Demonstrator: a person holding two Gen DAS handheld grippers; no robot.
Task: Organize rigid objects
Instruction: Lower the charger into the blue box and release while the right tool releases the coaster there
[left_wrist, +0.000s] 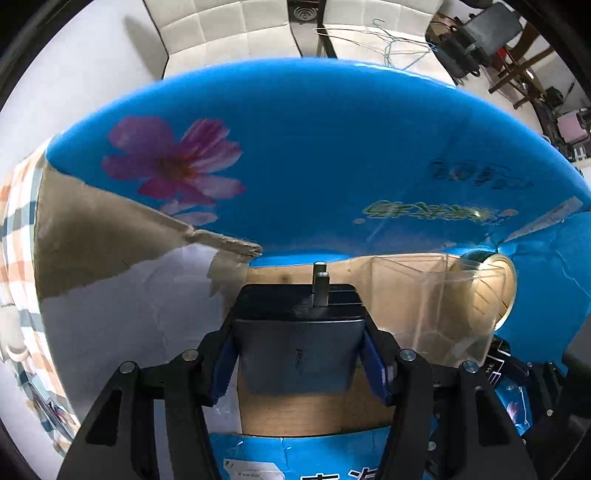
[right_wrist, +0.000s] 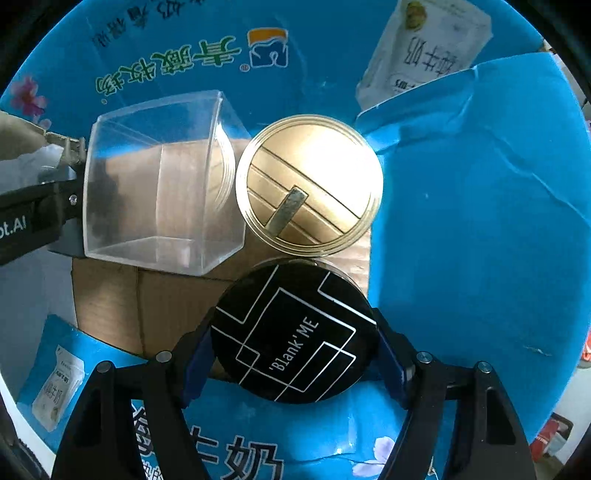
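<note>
My left gripper (left_wrist: 299, 354) is shut on a dark grey plug adapter (left_wrist: 297, 350) with two metal prongs, held over the brown floor of a blue cardboard box (left_wrist: 314, 147). A clear plastic cube (left_wrist: 436, 310) and a gold round tin (left_wrist: 498, 284) sit to its right inside the box. In the right wrist view, my right gripper (right_wrist: 295, 354) is shut on a black round "Blank ME" tin (right_wrist: 293, 332), just in front of the gold tin (right_wrist: 310, 188). The clear cube (right_wrist: 159, 181) lies left of the gold tin, and the left gripper's body (right_wrist: 33, 221) shows beside it.
The blue box (right_wrist: 480, 221) has flaps spread open, one torn brown flap (left_wrist: 110, 229) at the left. A checked cloth (left_wrist: 18, 229) lies outside on the left. Chairs and cables (left_wrist: 480, 48) stand beyond the box's far wall.
</note>
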